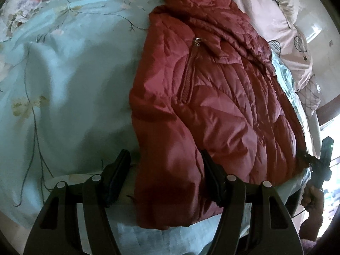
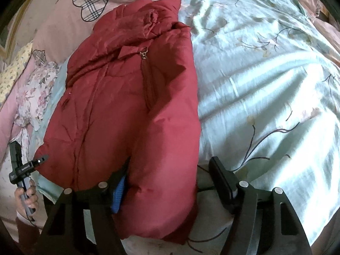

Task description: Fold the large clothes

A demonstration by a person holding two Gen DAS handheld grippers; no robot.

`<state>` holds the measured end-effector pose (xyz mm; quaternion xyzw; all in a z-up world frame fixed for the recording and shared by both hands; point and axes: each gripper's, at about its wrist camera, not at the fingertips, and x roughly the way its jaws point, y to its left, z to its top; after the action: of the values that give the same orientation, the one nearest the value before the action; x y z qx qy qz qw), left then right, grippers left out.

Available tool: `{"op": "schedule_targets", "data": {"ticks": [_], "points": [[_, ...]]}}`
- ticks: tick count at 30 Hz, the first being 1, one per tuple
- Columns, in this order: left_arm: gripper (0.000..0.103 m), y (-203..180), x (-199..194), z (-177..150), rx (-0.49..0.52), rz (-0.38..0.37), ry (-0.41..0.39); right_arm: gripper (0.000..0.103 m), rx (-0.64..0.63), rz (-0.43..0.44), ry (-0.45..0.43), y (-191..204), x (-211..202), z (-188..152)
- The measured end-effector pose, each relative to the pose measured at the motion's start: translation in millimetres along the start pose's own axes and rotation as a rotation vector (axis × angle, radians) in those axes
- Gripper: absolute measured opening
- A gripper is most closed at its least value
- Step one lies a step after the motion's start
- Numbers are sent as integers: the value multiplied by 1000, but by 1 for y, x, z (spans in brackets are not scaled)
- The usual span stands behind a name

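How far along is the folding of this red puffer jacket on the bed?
Done: the red puffer jacket already lies folded lengthwise into a narrow strip on the light green sheet, zip pull on top. In hand: the left gripper and right gripper each straddle a near hem corner, jaws open, not clamped. Left: probably grip the hem and fold it toward the collar.
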<state>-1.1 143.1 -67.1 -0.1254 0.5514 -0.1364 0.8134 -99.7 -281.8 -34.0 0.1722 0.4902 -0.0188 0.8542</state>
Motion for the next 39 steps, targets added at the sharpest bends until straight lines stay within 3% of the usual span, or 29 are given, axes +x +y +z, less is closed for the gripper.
{"op": "schedule_targets", "data": {"ticks": [3, 4, 5, 11, 14, 21, 28, 32, 39], "points": [[66, -3, 0, -1, 17, -3, -2, 66, -11, 12, 4, 3, -1, -1], [65, -6, 0, -1, 26, -7, -1, 59, -11, 29, 9, 3, -1, -2], [61, -7, 0, -2, 33, -10, -2, 52, -10, 41, 11, 3, -1, -2], [30, -12, -4, -4, 68, -58, -21, 37, 15, 119, -16, -1, -5, -6], [23, -19, -9, -3, 89, -58, -38, 34, 41, 158, -32, -4, -7, -6], [19, -26, -27, -4, 105, -88, -91, 27, 52, 239, -73, -4, -20, -8], [16, -35, -50, -1, 127, -139, -149, 25, 75, 379, -111, -8, -38, -4], [15, -39, -70, 15, 124, -180, -214, 24, 81, 457, -160, -7, -50, 8], [15, -46, -90, 51, 103, -241, -346, 24, 75, 517, -269, -2, -66, 42]]}}
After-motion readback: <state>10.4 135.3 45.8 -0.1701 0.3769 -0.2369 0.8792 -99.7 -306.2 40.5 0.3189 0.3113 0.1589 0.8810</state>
